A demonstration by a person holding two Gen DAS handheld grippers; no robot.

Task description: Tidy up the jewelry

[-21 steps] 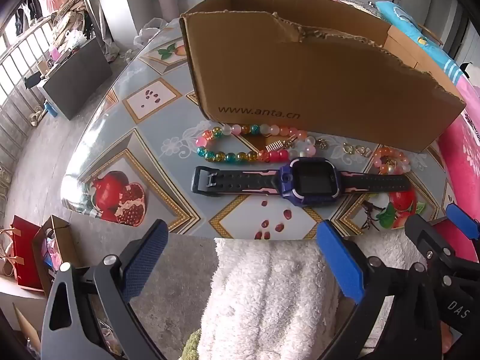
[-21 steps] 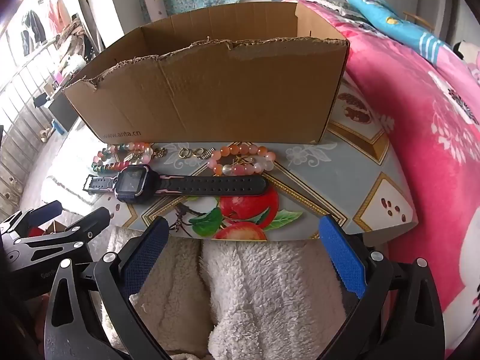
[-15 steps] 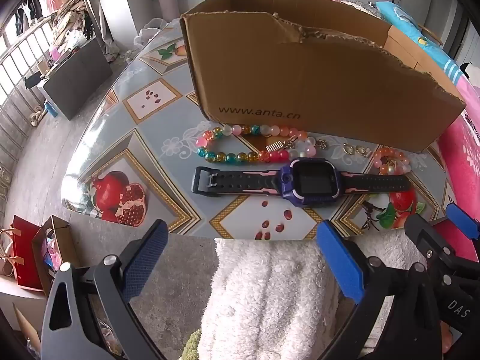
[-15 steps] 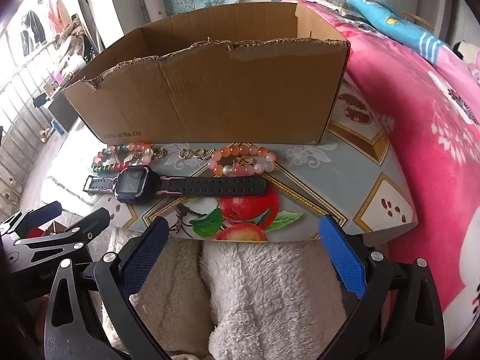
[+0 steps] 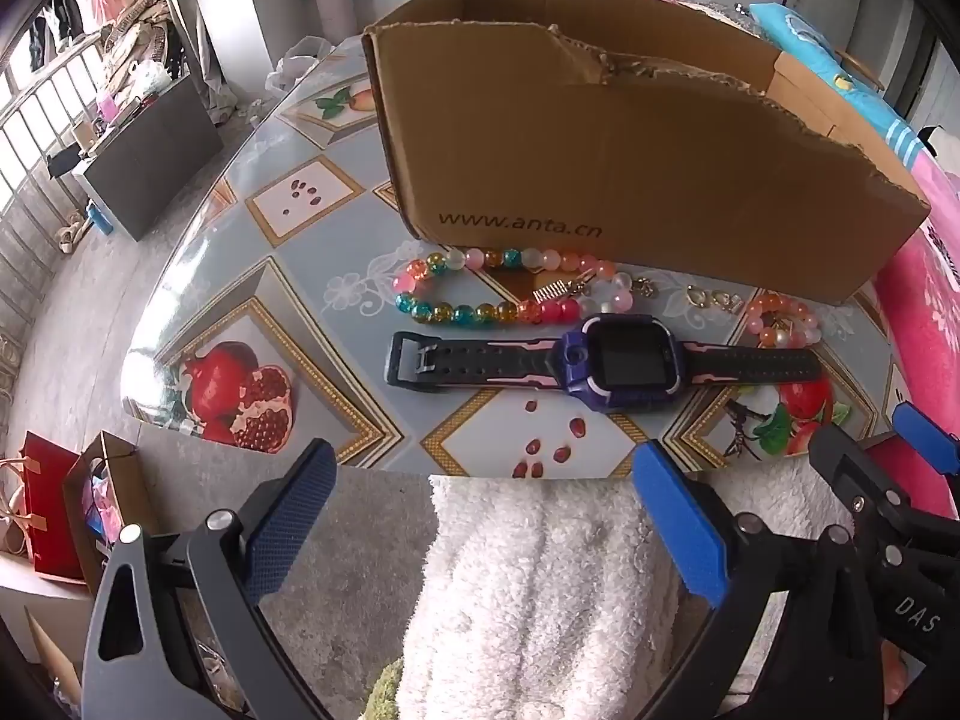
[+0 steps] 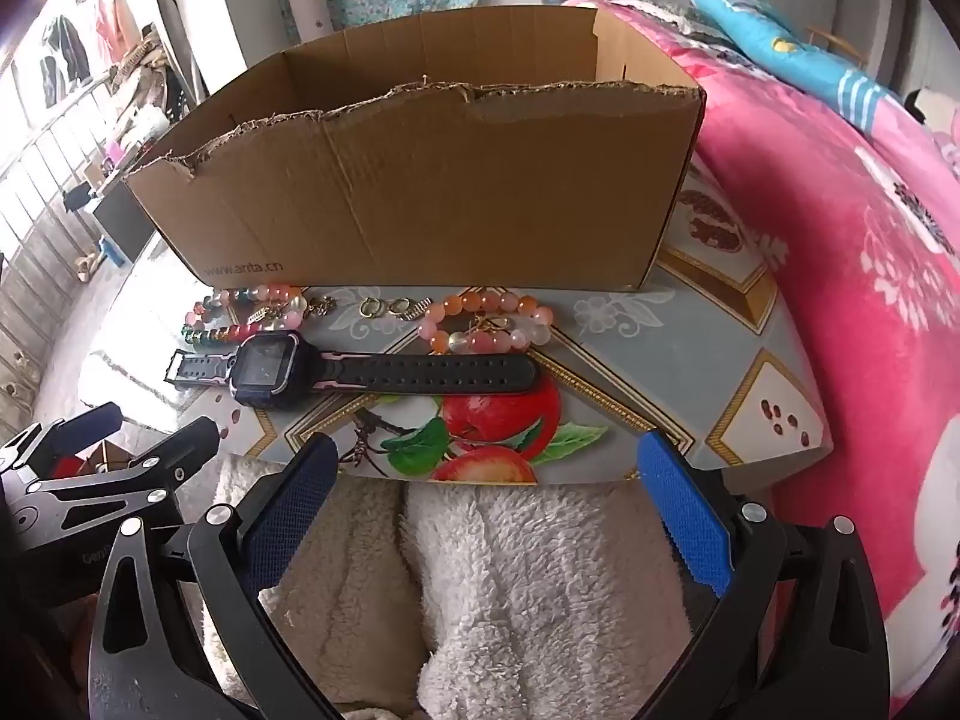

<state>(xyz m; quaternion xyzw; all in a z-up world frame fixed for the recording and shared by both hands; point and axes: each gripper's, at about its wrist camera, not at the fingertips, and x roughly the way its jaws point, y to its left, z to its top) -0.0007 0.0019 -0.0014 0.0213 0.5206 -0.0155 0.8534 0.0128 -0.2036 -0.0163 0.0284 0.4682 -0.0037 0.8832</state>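
Watch [image 5: 618, 360] strap's far end [image 6: 510, 372] only fully clear from right wrist.

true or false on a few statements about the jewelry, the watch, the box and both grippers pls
1. The watch lies flat on the table in front of the cardboard box. True.
2. The multicoloured bead bracelet is inside the box. False: it lies on the table, outside it.
3. The left gripper holds the watch. False: it is open and empty.
4. The right gripper is open with nothing between its fingers. True.
5. The orange bead bracelet is looped around the watch strap. False: it lies beside it.
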